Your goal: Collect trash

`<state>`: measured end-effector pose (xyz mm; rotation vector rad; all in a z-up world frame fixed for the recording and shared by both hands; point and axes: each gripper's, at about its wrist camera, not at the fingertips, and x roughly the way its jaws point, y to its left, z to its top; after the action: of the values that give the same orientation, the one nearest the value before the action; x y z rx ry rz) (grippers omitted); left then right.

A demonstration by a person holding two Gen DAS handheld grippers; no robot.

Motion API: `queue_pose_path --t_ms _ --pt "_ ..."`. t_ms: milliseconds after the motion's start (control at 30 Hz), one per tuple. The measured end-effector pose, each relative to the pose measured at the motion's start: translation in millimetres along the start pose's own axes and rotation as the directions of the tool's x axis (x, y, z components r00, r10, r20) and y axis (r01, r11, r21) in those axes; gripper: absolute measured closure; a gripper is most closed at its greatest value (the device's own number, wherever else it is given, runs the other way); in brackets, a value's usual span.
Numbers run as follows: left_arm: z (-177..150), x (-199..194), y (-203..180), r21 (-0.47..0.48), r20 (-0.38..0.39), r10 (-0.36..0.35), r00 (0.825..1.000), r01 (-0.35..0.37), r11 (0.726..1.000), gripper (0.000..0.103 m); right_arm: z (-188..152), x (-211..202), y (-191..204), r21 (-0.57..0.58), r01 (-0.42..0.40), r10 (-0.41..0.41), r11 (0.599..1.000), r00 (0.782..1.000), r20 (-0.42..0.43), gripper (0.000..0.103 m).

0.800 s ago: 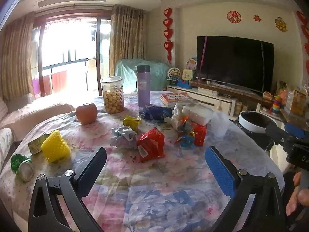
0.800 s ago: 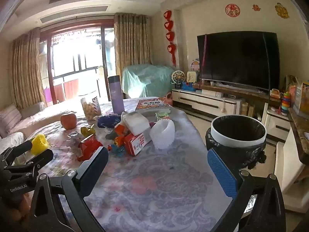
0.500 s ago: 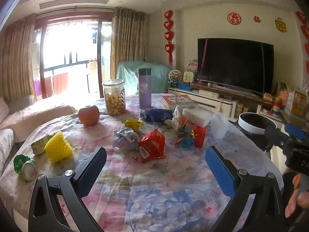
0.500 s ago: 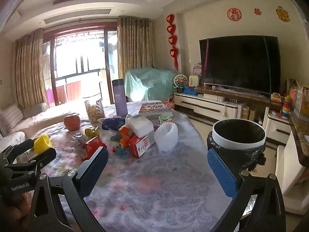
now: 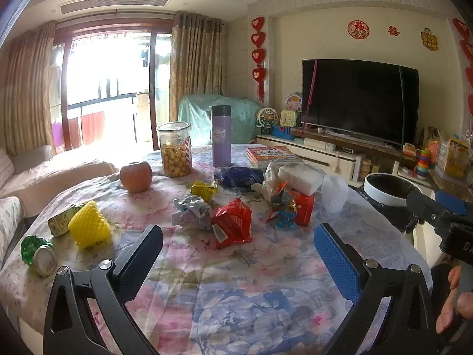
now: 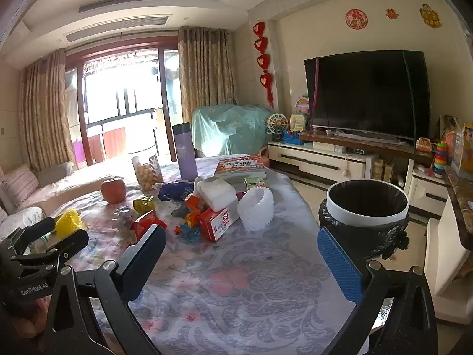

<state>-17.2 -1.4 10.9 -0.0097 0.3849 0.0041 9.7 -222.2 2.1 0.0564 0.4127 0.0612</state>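
Note:
Trash lies scattered on the flowered tablecloth: a red wrapper, crumpled grey paper, a yellow wrapper, a blue bag, a red carton, white foam netting, yellow foam netting and a crushed green can. The bin with a black liner stands beside the table's right edge. My left gripper hovers open before the red wrapper. My right gripper is open above bare cloth, nothing between its fingers.
An apple, a jar of snack balls, a purple flask and books stand at the table's far side. A sofa runs along the left. A TV and low cabinet fill the right wall.
Both views have tilted slightly, so the table items sit a little lower and nearer in frame. Both grippers stay open and nothing was picked up.

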Motion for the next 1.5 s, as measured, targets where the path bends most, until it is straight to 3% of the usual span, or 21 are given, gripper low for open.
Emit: queue_pose_path --t_ms 1500 --pt "-2.6 3.7 1.8 -0.014 -0.012 -0.008 1.000 0.008 1.000 0.001 -2.1 1.6 4.5 0.015 -0.026 0.027 1.000 1.000 -0.012 0.000"
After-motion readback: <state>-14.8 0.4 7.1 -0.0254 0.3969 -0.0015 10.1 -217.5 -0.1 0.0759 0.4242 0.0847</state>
